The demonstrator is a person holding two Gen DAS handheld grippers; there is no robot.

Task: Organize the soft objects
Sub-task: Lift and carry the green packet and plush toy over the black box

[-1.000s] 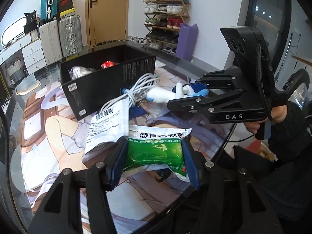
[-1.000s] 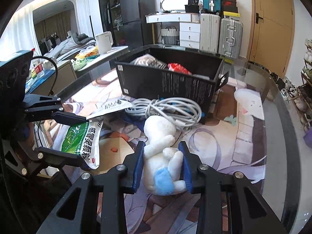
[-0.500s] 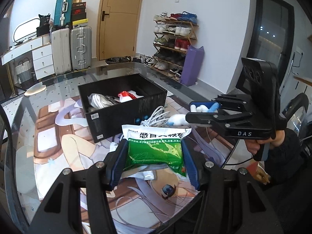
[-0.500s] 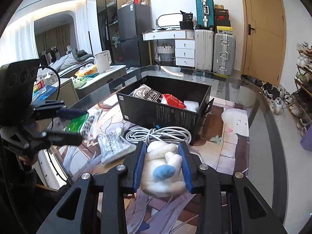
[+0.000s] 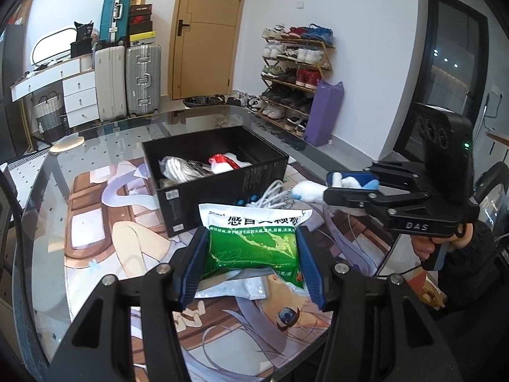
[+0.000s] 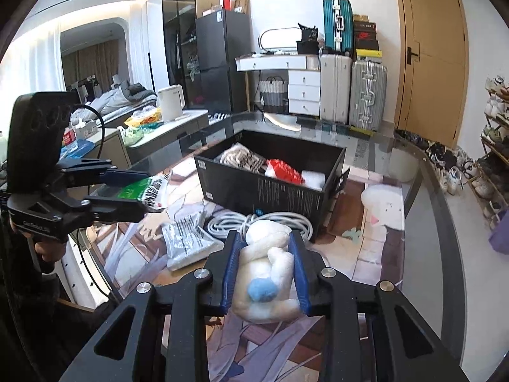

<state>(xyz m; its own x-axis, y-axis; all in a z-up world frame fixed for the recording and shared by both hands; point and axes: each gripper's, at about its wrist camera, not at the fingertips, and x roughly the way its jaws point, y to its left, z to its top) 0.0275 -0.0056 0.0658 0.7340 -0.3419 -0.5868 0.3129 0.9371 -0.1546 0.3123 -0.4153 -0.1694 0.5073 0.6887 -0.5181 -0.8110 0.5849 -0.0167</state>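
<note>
My left gripper is shut on a green and white soft packet and holds it above the table, short of the black box. My right gripper is shut on a white plush toy with a blue tail, also held in the air. The black box holds a striped bag, a red packet and a white item. In the left wrist view the right gripper hangs to the right of the box. In the right wrist view the left gripper is at the left.
A coil of white cable lies against the box's near wall. A silver pouch lies flat on the printed mat. The glass table's edge curves round the right side. Suitcases and a shoe rack stand behind.
Both grippers have risen from the table with their loads: the green packet came up off the silver pouch, and the plush toy lifted clear of the mat. Both views now look down on the box.
</note>
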